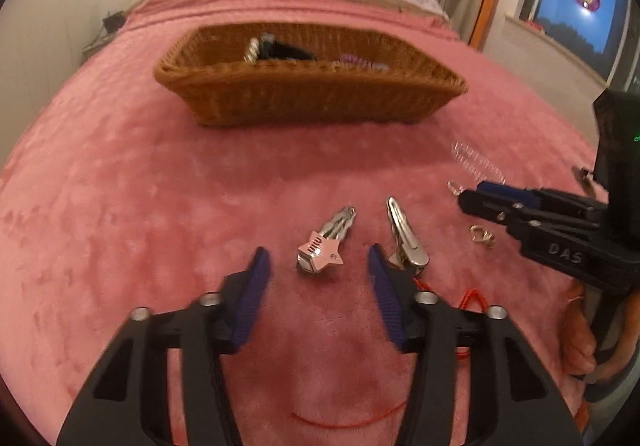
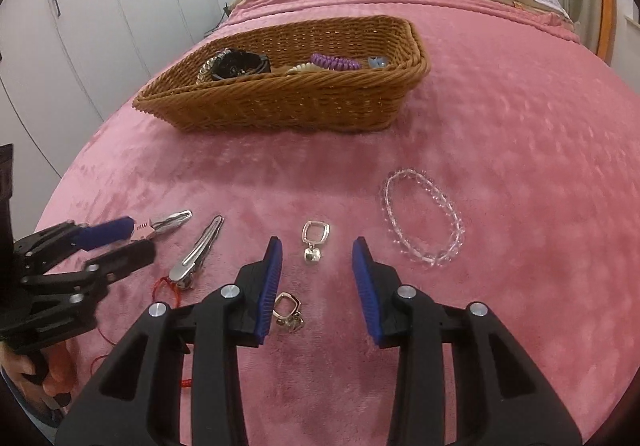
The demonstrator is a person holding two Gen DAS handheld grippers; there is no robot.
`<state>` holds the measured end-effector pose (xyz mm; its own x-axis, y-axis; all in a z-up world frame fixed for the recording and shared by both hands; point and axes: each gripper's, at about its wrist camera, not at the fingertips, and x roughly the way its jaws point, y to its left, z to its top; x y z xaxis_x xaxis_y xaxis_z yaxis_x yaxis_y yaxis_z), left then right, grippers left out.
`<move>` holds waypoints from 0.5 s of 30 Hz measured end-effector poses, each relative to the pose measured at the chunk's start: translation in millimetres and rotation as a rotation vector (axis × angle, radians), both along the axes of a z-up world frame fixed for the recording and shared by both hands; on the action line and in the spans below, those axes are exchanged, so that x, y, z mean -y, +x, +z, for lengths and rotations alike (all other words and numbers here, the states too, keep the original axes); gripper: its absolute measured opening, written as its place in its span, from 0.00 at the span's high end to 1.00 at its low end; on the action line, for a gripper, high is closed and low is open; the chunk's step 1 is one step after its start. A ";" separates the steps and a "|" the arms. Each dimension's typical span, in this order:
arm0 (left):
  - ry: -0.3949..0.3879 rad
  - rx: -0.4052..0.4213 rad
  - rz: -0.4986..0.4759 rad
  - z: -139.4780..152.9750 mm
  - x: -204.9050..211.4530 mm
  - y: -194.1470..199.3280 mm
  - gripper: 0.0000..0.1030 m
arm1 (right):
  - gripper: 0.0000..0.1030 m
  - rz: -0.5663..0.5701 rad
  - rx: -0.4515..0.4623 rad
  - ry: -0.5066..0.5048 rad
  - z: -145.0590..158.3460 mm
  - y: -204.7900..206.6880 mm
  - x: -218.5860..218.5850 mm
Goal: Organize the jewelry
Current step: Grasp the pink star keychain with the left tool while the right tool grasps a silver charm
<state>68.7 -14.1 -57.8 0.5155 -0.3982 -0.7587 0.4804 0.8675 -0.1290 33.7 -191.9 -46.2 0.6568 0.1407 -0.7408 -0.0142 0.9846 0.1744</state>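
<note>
A pink star hair clip [image 1: 320, 246] lies on the pink bedspread between the tips of my open left gripper [image 1: 318, 260]; it also shows in the right wrist view [image 2: 160, 228]. A silver clip [image 1: 404, 236] lies just right of it, beside the right fingertip, and shows in the right wrist view [image 2: 196, 254]. My open right gripper [image 2: 316, 250] hovers over a silver square earring [image 2: 314, 242]; a second earring [image 2: 286, 310] lies by its left finger. A clear bead bracelet [image 2: 422, 222] lies to the right. The right gripper [image 1: 480, 202] shows at the right of the left wrist view.
A brown wicker basket [image 1: 308, 102] stands further up the bed [image 2: 288, 102] and holds a black band, a purple coil tie and other pieces. A red cord [image 1: 472, 298] lies near the left gripper. Pillows and wardrobes are behind.
</note>
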 end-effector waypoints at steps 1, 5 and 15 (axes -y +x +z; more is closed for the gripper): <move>0.009 0.006 -0.004 0.8 1.3 -2.8 0.73 | 0.68 0.000 0.002 0.004 -0.3 -0.5 0.9; -0.018 -0.003 -0.039 4.3 2.8 -13.3 0.73 | 0.68 0.005 -0.001 0.008 -1.9 0.1 0.4; -0.003 -0.008 -0.023 -1.2 12.4 -12.3 0.76 | 0.68 0.004 -0.003 -0.008 -2.9 -0.6 -2.8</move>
<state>56.4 -26.5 -59.0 0.4999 -0.4122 -0.7617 0.4987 0.8560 -0.1359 33.1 -189.1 -49.1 0.6544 0.1371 -0.7436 -0.0174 0.9859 0.1665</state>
